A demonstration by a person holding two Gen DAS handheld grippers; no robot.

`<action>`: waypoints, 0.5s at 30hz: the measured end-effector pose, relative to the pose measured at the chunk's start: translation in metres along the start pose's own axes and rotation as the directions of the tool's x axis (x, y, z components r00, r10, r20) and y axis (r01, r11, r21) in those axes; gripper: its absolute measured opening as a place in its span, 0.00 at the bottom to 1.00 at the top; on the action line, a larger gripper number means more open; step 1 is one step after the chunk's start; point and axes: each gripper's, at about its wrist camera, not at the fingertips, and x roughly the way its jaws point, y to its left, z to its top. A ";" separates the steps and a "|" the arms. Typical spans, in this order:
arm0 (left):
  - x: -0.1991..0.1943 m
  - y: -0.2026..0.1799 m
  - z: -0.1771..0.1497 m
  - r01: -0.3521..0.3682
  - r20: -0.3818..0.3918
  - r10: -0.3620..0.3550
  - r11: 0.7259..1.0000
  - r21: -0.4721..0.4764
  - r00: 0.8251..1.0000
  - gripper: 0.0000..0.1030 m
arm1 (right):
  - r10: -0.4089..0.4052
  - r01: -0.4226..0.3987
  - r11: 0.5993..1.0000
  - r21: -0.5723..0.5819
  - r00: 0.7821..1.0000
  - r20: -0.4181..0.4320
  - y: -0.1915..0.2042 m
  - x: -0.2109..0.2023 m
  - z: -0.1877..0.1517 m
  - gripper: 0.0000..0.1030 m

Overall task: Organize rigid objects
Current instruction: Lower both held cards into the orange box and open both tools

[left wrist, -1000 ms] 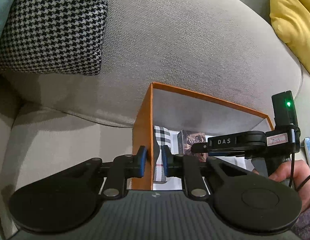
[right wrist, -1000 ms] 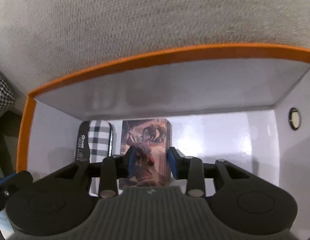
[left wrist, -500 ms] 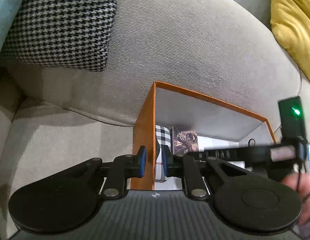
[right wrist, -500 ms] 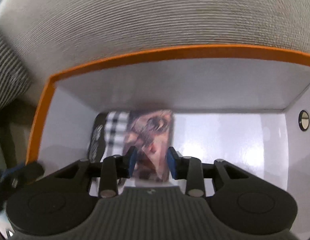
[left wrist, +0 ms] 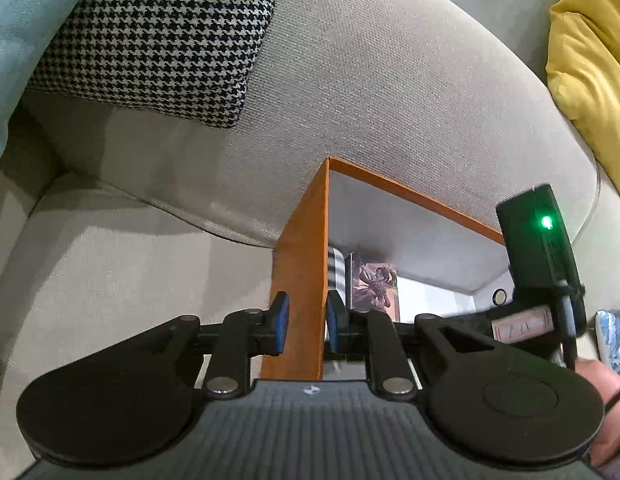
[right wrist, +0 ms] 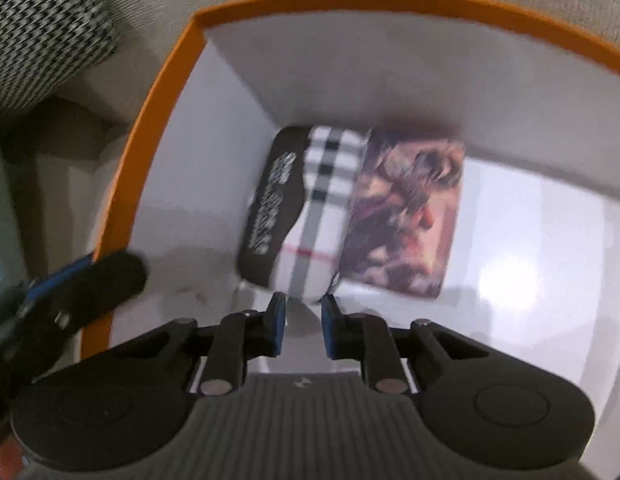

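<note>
Orange box [right wrist: 150, 128] sits on the sofa with the plaid case [right wrist: 321, 208] and picture box [right wrist: 409, 216] side by side mid-frame, long axes running toward its far wall; left gripper [left wrist: 303, 322] jaws pinch the box wall, right gripper [right wrist: 303, 326] jaws closing, empty.

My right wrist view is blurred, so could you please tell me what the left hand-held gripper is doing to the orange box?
Observer: The left hand-held gripper has its jaws closed on the side wall of the orange box.
Operator: Thank you. What does the box stand on?
Observer: A beige sofa seat, with its far wall against the backrest cushion.
Operator: Is anything else nearby?
Observer: A yellow cushion lies further right.
</note>
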 end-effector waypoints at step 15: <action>-0.065 -0.003 -0.015 0.004 0.100 -0.006 1.000 0.020 0.995 0.21 | 0.014 0.016 0.993 -0.116 0.968 0.250 0.003 -0.117 -0.066 0.21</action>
